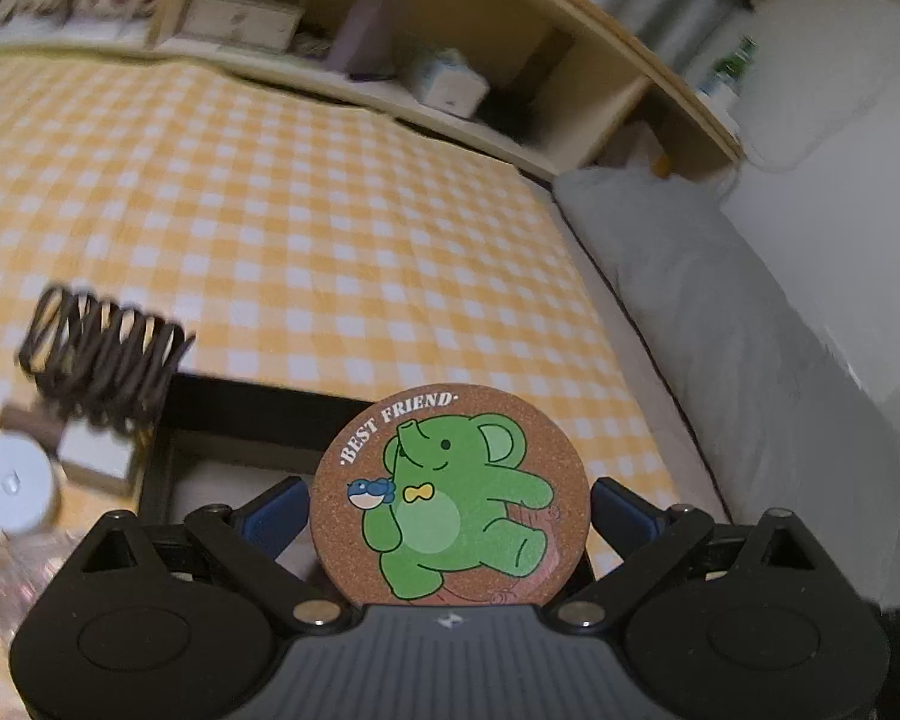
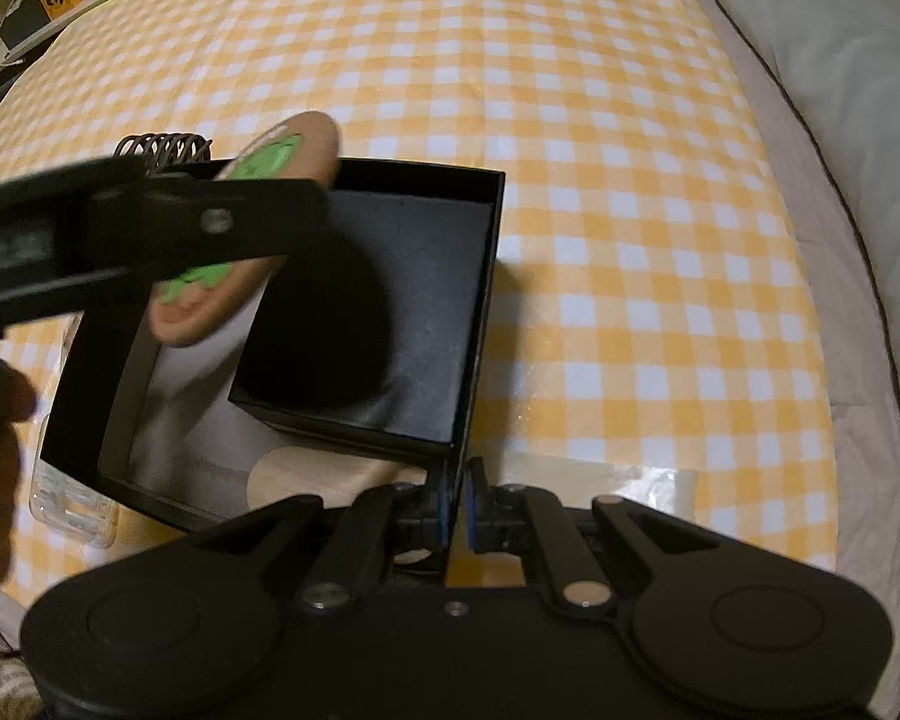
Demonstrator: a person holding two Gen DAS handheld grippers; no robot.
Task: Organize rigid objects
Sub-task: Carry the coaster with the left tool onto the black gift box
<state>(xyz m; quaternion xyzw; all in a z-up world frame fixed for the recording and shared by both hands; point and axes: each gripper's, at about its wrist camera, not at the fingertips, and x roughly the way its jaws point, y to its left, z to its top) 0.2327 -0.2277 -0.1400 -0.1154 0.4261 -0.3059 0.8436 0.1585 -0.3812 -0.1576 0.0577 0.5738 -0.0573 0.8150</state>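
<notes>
A: Left gripper (image 1: 450,510) status?

B: Jaws spread wide, clamped on the cork coaster (image 1: 450,495) by its two side edges. Blue pads touch the rim left and right. Coaster is round, green elephant print, "BEST FRIEND" text, face toward the left wrist cam.

A: Where is the coaster relative to the box?

B: Off the surface, held in the air over the black box (image 2: 480,276), above its far-left part. In the right wrist view the coaster (image 2: 252,228) is tilted, with the left gripper's arm crossing in front of it.

A: Right gripper (image 2: 455,510)?

B: Nearly closed, only a thin gap. Pinching the box's near-right wall between the pads. Wall edge runs straight into the gap.

A: Box contents?

B: A black inner piece sits tilted in the right part. Pale floor shows on the left, and a round cork-coloured disc (image 2: 306,474) lies at the near edge of the floor. Can't tell more, partly hidden.

A: Around the box?

B: Yellow check cloth (image 2: 600,120) under it. Dark wire coil rack (image 1: 105,354) just beyond the box's far-left corner. White round lid (image 1: 9,483) near the left side, blurred. Grey pillow (image 1: 720,300) off the cloth's right edge.
</notes>
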